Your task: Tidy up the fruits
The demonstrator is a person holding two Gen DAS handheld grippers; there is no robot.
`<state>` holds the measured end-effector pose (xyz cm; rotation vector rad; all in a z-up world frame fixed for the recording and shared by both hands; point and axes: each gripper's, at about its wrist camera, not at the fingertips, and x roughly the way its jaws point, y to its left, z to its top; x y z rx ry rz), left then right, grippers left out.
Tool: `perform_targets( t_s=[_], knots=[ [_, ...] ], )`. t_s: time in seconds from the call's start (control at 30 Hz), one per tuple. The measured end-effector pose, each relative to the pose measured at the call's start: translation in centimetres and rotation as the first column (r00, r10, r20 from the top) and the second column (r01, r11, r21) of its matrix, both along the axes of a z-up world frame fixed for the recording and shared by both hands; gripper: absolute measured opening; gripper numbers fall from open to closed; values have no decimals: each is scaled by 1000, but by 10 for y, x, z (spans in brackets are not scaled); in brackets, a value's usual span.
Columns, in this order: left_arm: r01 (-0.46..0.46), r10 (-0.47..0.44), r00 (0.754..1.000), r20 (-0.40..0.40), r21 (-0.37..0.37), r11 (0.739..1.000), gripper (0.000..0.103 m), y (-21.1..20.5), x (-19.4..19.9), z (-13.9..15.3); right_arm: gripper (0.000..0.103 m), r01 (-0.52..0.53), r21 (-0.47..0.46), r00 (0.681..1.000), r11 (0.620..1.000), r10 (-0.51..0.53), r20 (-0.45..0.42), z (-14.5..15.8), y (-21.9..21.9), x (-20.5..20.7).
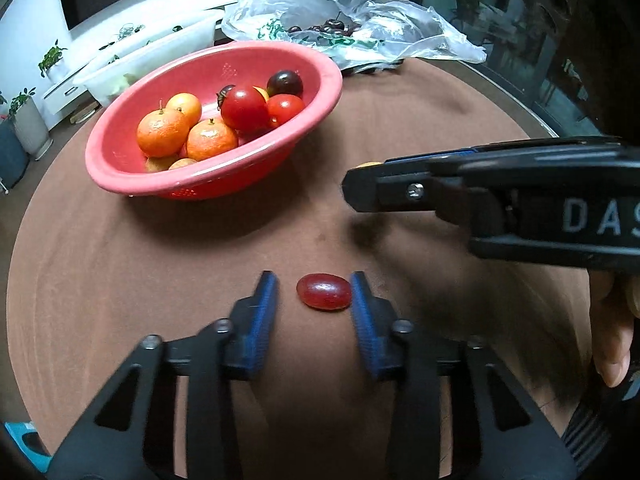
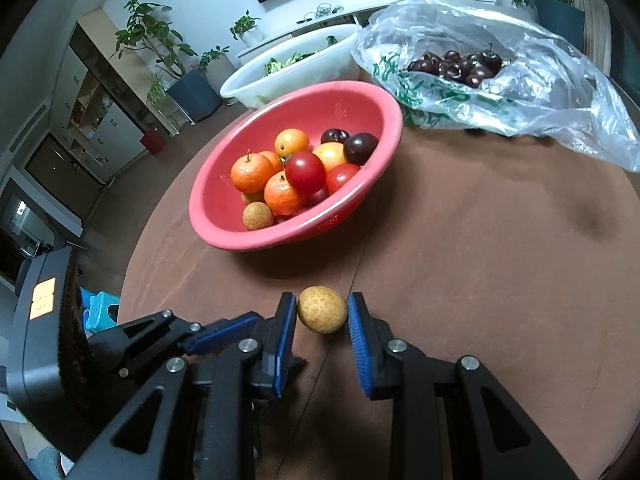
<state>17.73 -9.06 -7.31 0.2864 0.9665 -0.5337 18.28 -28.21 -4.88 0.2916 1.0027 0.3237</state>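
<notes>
Most of the fruit already sits in the red bowl (image 2: 296,168), up ahead and to the left of both grippers. The right gripper (image 2: 322,316) is pinching a speckled yellow-brown fruit (image 2: 322,315) just above the worktop (image 2: 480,260). The left gripper (image 1: 316,294) is spread around a red grape (image 1: 324,292) lying on the worktop, one pad touching its right end (the other stands apart). Judging by this, these two remain to be bowled.
</notes>
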Motion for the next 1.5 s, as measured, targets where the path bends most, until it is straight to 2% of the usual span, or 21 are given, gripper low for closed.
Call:
perform_targets(
  t_s=[0.1, 0.47, 0.63, 0.97, 1.33, 1.5],
  knots=[
    [3, -3, 1000, -12, -17, 1000, 28, 2, 0, 1, 29, 7, 4, 1000, 1000, -7, 4, 2, -3, -3],
    [-8, 8, 1000, 2, -55, 998, 24, 12, -4, 9, 29, 32, 23, 999, 999, -33, 14, 6, -12, -7],
    [25, -26, 999, -23, -28, 999, 24, 6, -5, 2, 29, 33, 17, 999, 999, -34, 7, 3, -12, -7],
    [61, -61, 998, -11, 3, 998, 23, 0, -3, 0, 29, 35, 20, 999, 999, -35, 6, 0, -11, -9],
    [51, -52, 999, -16, -45, 998, 22, 10, -5, 5, 29, 42, 38, 999, 998, -43, 14, 1, -14, -13],
    [32, -32, 999, 9, -76, 997, 22, 23, -7, 20, 29, 42, 39, 999, 998, -43, 24, 4, -16, -13]
  ],
)
